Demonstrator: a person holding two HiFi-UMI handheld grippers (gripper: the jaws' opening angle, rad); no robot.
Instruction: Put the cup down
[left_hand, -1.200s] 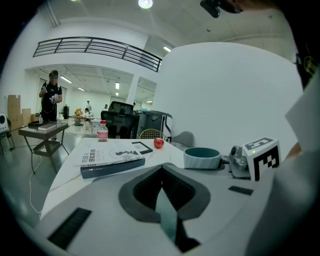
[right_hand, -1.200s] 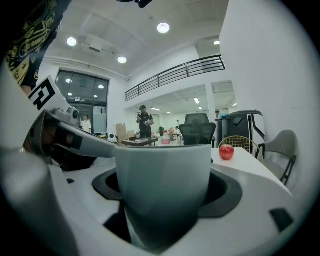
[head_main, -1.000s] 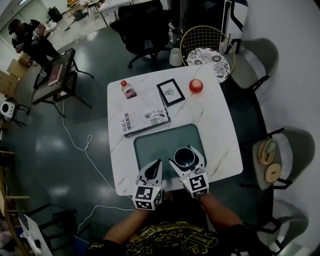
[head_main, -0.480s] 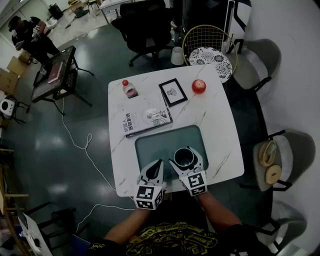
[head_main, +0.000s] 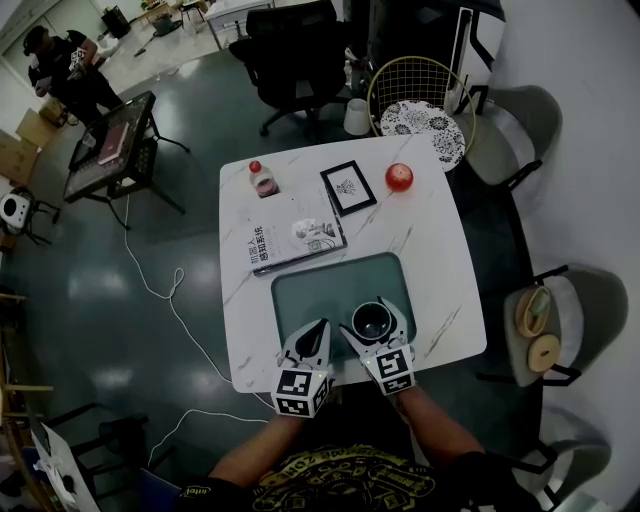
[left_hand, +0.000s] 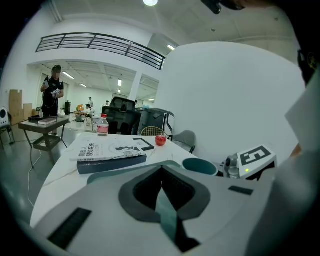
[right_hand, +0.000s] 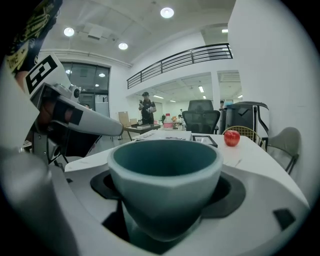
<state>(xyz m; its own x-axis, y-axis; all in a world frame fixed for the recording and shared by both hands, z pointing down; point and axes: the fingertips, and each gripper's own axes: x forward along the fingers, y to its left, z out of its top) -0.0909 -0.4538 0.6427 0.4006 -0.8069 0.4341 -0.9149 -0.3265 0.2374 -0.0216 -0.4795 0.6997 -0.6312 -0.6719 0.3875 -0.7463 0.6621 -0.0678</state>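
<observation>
A teal cup (head_main: 372, 320) stands upright on the grey-green mat (head_main: 310, 285) near the table's front edge. It sits between the jaws of my right gripper (head_main: 372, 316). Those jaws have just been opening, and the pads lie close beside the cup's wall without clamping it. In the right gripper view the cup (right_hand: 165, 175) fills the space between the jaws. My left gripper (head_main: 318, 328) rests to the left of the cup over the mat, shut with nothing in it. The left gripper view shows the cup's rim (left_hand: 200, 166) off to the right.
On the white marble table (head_main: 440, 250) lie a book (head_main: 295, 238), a black picture frame (head_main: 348, 187), a red apple (head_main: 399, 177) and a small bottle (head_main: 263, 180), all beyond the mat. Chairs stand on the right and at the back.
The right gripper has come down slightly with the cup, which now sits on the mat. The left gripper has stayed put.
</observation>
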